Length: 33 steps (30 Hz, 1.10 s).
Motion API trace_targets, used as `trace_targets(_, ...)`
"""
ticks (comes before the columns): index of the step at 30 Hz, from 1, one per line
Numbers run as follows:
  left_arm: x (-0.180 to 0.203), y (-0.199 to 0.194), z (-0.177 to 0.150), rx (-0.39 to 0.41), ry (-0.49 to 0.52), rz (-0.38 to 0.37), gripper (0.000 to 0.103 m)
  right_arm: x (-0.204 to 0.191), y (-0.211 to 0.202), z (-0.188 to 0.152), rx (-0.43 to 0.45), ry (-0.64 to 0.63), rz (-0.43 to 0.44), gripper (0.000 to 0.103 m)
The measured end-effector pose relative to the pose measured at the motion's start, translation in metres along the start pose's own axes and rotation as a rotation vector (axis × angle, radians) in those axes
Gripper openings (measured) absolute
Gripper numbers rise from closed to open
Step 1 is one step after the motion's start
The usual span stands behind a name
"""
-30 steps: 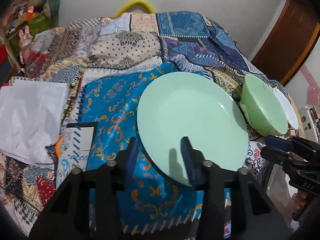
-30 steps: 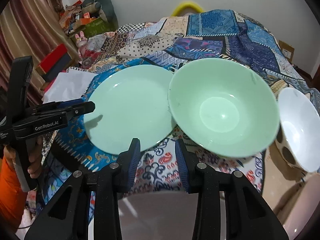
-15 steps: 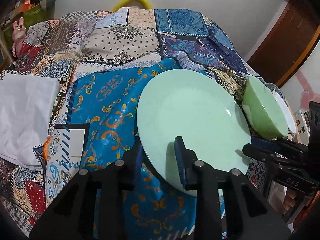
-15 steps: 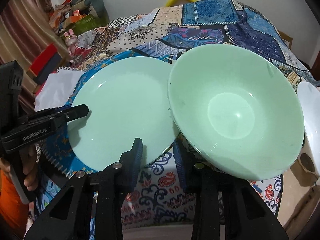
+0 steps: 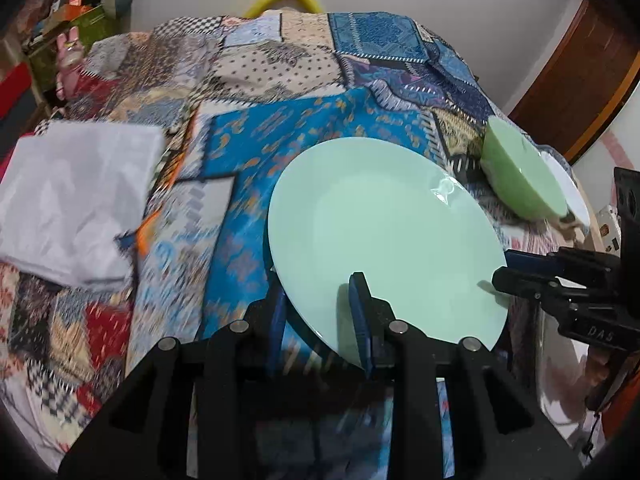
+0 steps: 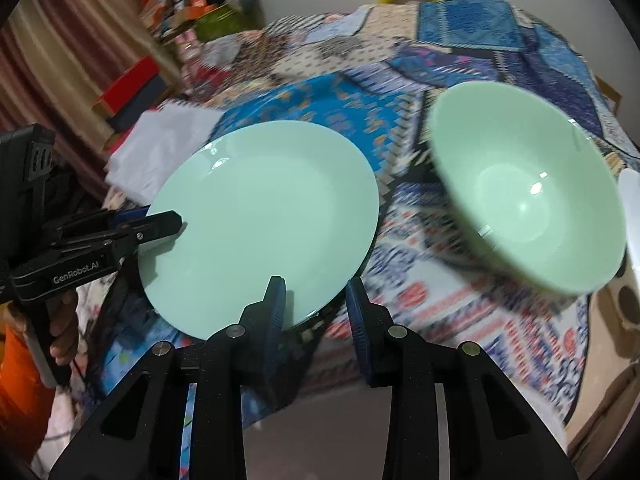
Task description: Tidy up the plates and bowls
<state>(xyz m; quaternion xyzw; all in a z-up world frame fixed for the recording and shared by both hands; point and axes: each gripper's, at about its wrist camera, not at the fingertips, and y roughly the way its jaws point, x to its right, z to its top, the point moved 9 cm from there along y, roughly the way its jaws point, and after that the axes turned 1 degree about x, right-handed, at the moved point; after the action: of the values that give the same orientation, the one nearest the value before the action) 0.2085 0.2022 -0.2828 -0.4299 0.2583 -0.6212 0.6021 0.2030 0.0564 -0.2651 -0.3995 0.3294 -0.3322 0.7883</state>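
Note:
My left gripper (image 5: 318, 312) is shut on the near rim of a pale green plate (image 5: 384, 236) and holds it tilted above the patchwork cloth; the plate also shows in the right wrist view (image 6: 264, 220), with the left gripper (image 6: 160, 222) at its left edge. My right gripper (image 6: 316, 300) is open, its left finger touching or overlapping the plate's near rim; it also shows in the left wrist view (image 5: 504, 268). A green bowl (image 6: 524, 196) sits to the right on the cloth, also seen from the left wrist (image 5: 520, 176).
A white bowl (image 5: 568, 188) sits just behind the green bowl, at the table's right edge (image 6: 634, 208). A folded white cloth (image 5: 72, 196) lies on the left. Boxes and clutter (image 6: 132, 84) stand beyond the left edge. A wooden door (image 5: 580, 68) is at right.
The left gripper has lifted and carried the plate leftward, away from the green bowl. The right gripper has swung left, from under the bowl's rim to the plate's near edge.

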Motion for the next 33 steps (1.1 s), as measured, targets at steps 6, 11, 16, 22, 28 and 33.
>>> trace_targets(6, -0.006, -0.010, -0.022, -0.023, -0.001, 0.005, 0.029, -0.010, -0.001, -0.005, -0.012, -0.025, 0.019, 0.028)
trace_targets(11, -0.006, -0.005, -0.022, -0.026, -0.017, -0.012, 0.029, 0.006, 0.004, 0.012, 0.015, 0.025, -0.013, 0.028)
trace_targets(16, -0.005, 0.001, -0.018, -0.010, -0.024, -0.030, 0.029, 0.014, 0.021, 0.017, -0.010, 0.052, -0.009, 0.028)
trace_targets(22, -0.004, 0.003, -0.015, 0.004, -0.007, -0.043, 0.029, 0.010, 0.033, 0.022, 0.001, 0.062, 0.030, 0.028)
trace_targets(28, -0.003, 0.000, -0.014, 0.011, 0.006, -0.021, 0.029, 0.007, 0.031, 0.021, 0.007, 0.025, -0.010, 0.024)
trace_targets(33, 0.005, -0.008, -0.018, 0.018, 0.028, -0.005, 0.030, 0.008, 0.022, 0.017, 0.018, 0.013, -0.033, 0.024)
